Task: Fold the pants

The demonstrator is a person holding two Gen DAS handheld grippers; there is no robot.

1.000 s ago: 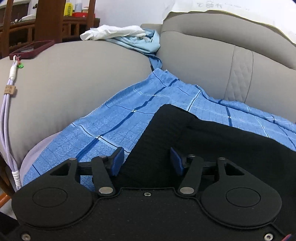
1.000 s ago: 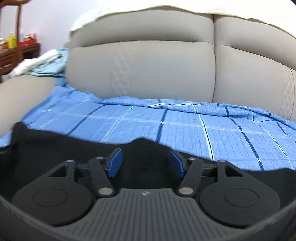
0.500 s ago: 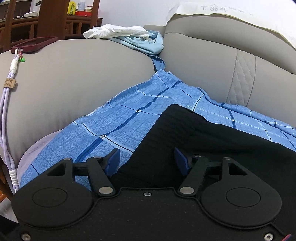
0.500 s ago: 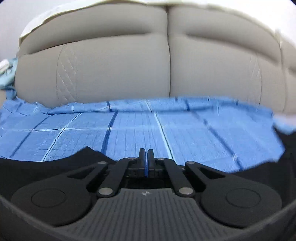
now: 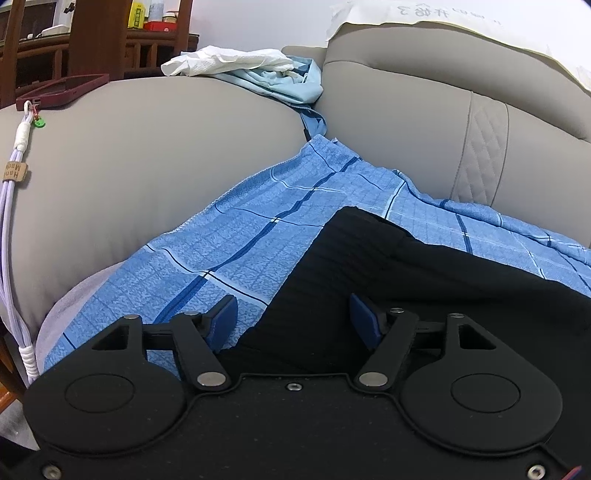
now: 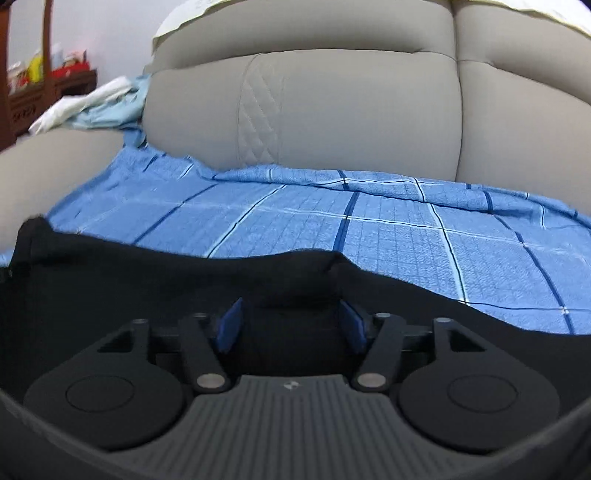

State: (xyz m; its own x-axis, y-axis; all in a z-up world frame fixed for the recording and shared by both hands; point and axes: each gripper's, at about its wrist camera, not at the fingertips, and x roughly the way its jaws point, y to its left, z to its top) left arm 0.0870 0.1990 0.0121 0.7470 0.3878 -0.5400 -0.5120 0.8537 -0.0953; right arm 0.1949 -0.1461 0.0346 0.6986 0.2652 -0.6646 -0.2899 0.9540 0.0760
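Black ribbed pants (image 5: 388, 273) lie on a blue checked sheet (image 5: 236, 243) spread over the grey sofa seat. My left gripper (image 5: 293, 321) is open, its blue pads on either side of the pants' left edge, low over the fabric. In the right wrist view the pants (image 6: 155, 280) spread across the near part of the sheet (image 6: 388, 229). My right gripper (image 6: 291, 325) is open, just above the black fabric, holding nothing.
The grey sofa armrest (image 5: 140, 147) rises on the left, with a white towel and light blue cloth (image 5: 258, 70) on top and a dark red phone case (image 5: 62, 90) with a cord. The sofa backrest (image 6: 332, 110) stands behind the sheet. Wooden furniture (image 5: 92, 33) is at far left.
My right gripper was shut half a second ago and is now open; its view swung back to the left over the pants. My left gripper stayed open and drew back slightly.
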